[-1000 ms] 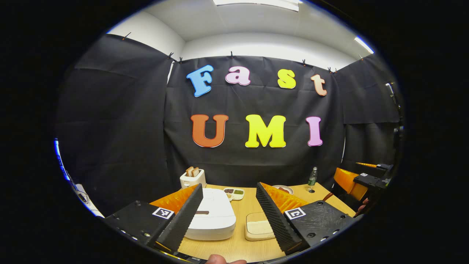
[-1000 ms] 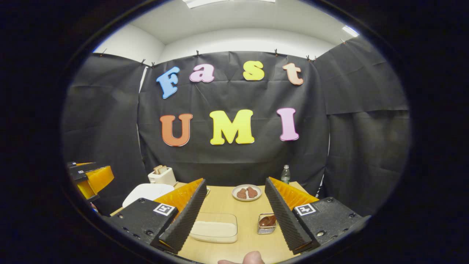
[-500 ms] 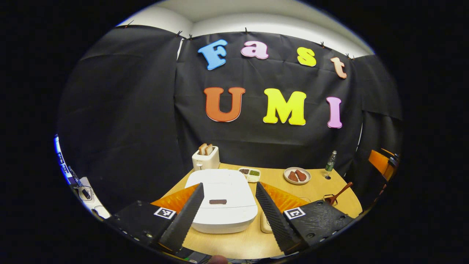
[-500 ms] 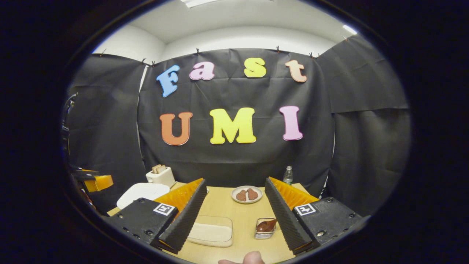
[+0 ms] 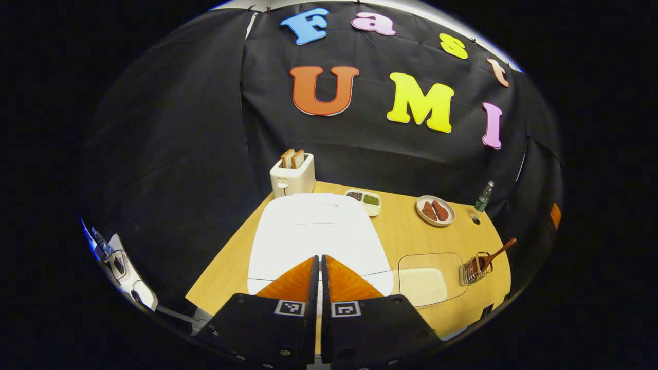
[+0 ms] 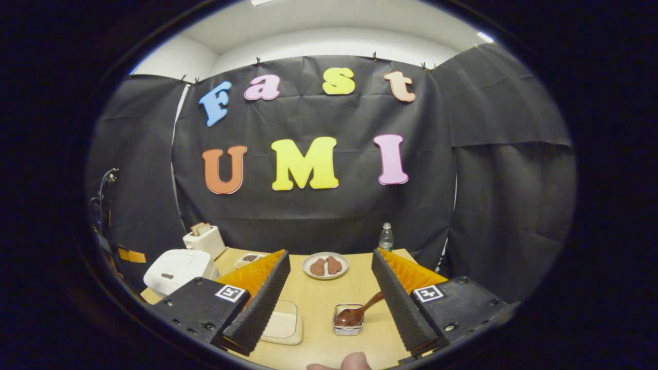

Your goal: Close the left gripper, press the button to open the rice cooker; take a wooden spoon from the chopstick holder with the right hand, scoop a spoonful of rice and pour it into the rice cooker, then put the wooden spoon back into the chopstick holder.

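Note:
The white rice cooker (image 5: pixel 313 231) stands with its lid down at the table's left, also in the right gripper view (image 6: pixel 175 270). My left gripper (image 5: pixel 320 264) is shut with nothing in it, and hovers over the cooker's near edge. A wooden spoon (image 5: pixel 494 254) leans in the wire chopstick holder (image 5: pixel 474 268). Beside it is a clear container of rice (image 5: pixel 429 280). My right gripper (image 6: pixel 330 253) is open above the table. The holder (image 6: pixel 348 325) with the spoon (image 6: pixel 364 310) sits low between its fingers, and the rice container (image 6: pixel 281 327) is partly hidden behind the left finger.
A toaster (image 5: pixel 293 174) with bread stands behind the cooker. A two-part dish (image 5: pixel 363 200), a plate of brown food (image 5: pixel 435 210) and a small bottle (image 5: pixel 483 197) line the far side of the wooden table (image 5: pixel 401 234). A thumb (image 6: pixel 354 362) shows at the bottom.
My left gripper has gone from open to shut, risen and tilted down over the cooker. The right gripper has drifted slightly, bringing the holder and spoon more between its fingers.

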`<state>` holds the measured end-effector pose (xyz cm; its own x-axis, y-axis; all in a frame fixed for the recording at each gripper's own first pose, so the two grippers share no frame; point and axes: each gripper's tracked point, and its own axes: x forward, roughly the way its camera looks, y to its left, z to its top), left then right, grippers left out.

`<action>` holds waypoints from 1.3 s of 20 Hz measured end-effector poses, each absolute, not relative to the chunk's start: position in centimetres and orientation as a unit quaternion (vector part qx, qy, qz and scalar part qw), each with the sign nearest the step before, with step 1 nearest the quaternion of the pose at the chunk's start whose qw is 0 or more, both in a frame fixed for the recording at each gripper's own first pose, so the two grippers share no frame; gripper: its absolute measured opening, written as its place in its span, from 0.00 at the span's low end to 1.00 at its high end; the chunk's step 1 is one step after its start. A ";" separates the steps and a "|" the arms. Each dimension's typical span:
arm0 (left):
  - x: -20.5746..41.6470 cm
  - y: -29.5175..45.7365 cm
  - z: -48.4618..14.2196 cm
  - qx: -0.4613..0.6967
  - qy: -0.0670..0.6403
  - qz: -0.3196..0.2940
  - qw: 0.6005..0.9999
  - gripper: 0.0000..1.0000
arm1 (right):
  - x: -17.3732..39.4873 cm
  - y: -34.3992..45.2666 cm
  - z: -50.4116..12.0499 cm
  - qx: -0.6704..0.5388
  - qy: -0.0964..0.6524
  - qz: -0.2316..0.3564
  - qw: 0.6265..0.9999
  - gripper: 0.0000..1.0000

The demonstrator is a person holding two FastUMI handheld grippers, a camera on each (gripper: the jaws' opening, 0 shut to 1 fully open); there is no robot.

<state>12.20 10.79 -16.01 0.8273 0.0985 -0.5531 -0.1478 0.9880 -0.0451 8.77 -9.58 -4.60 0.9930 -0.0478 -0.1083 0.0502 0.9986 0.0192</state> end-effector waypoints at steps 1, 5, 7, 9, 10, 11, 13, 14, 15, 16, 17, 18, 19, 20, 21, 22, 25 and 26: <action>12.0 11.0 -16.1 -0.047 0.292 0.065 0.953 0.00 | 8.8 -9.9 -4.9 0.011 0.058 -0.028 0.998 1.00; 13.0 10.9 -19.1 -0.074 0.329 0.054 0.940 0.00 | 9.0 -11.0 -5.9 0.007 0.073 -0.038 0.997 1.00; 13.2 10.9 -19.8 -0.078 0.336 0.054 0.937 0.00 | 9.0 -11.8 -6.4 0.003 0.079 -0.047 0.996 1.00; 13.4 10.6 -20.7 -0.082 0.350 0.053 0.932 0.00 | 9.0 -12.6 -6.9 0.001 0.087 -0.056 0.995 1.00; 13.1 10.7 -21.2 -0.083 0.355 0.053 0.930 0.00 | 9.0 -12.9 -7.3 0.003 0.092 -0.059 0.994 1.00; 13.0 10.8 -21.5 -0.083 0.359 0.053 0.928 0.00 | 9.0 -13.1 -7.4 0.006 0.096 -0.062 0.993 1.00; 13.0 10.7 -21.6 -0.087 0.359 0.053 0.928 0.00 | 8.9 -13.4 -7.5 0.007 0.099 -0.067 0.993 1.00; 13.0 10.6 -22.1 -0.092 0.365 0.054 0.925 0.00 | 8.9 -13.6 -7.5 0.005 0.100 -0.070 0.993 1.00; 12.7 10.5 -23.0 -0.098 0.382 0.057 0.917 0.00 | 8.8 -13.7 -7.5 0.005 0.100 -0.071 0.992 1.00; 12.8 10.5 -22.4 -0.096 0.377 0.060 0.919 0.00 | 8.7 -13.8 -7.5 0.006 0.100 -0.071 0.992 1.00; 12.9 10.5 -22.7 -0.090 0.390 0.057 0.915 0.00 | 8.6 -13.7 -7.4 0.007 0.100 -0.070 0.992 1.00; 12.8 10.5 -22.4 -0.085 0.386 0.055 0.917 0.00 | 8.5 -13.6 -7.5 0.007 0.100 -0.069 0.993 1.00; 13.1 10.5 -22.1 -0.081 0.384 0.053 0.918 0.00 | 8.5 -13.6 -7.6 0.007 0.100 -0.067 0.993 1.00; 13.1 10.5 -21.6 -0.077 0.378 0.054 0.921 0.00 | 8.4 -13.7 -7.7 0.006 0.102 -0.066 0.993 1.00; 13.6 10.6 -20.4 -0.077 0.358 0.061 0.929 0.00 | 8.4 -13.8 -7.7 0.005 0.105 -0.064 0.992 1.00; 14.1 10.9 -18.9 -0.074 0.336 0.068 0.937 0.00 | 8.2 -14.1 -7.6 0.003 0.104 -0.064 0.993 1.00; 15.9 11.5 -13.8 -0.051 0.258 0.072 0.962 0.00 | 7.7 -15.3 -6.9 -0.001 0.097 -0.070 0.993 1.00; 16.7 11.6 -12.2 -0.047 0.237 0.073 0.968 0.00 | 7.5 -15.5 -7.0 0.000 0.098 -0.071 0.993 1.00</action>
<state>16.71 11.64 -12.22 0.8772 0.1184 -0.4654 -0.1631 0.9850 -0.0569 7.54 -15.49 -7.01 0.9706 -0.1416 -0.1947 0.1417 0.9898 -0.0136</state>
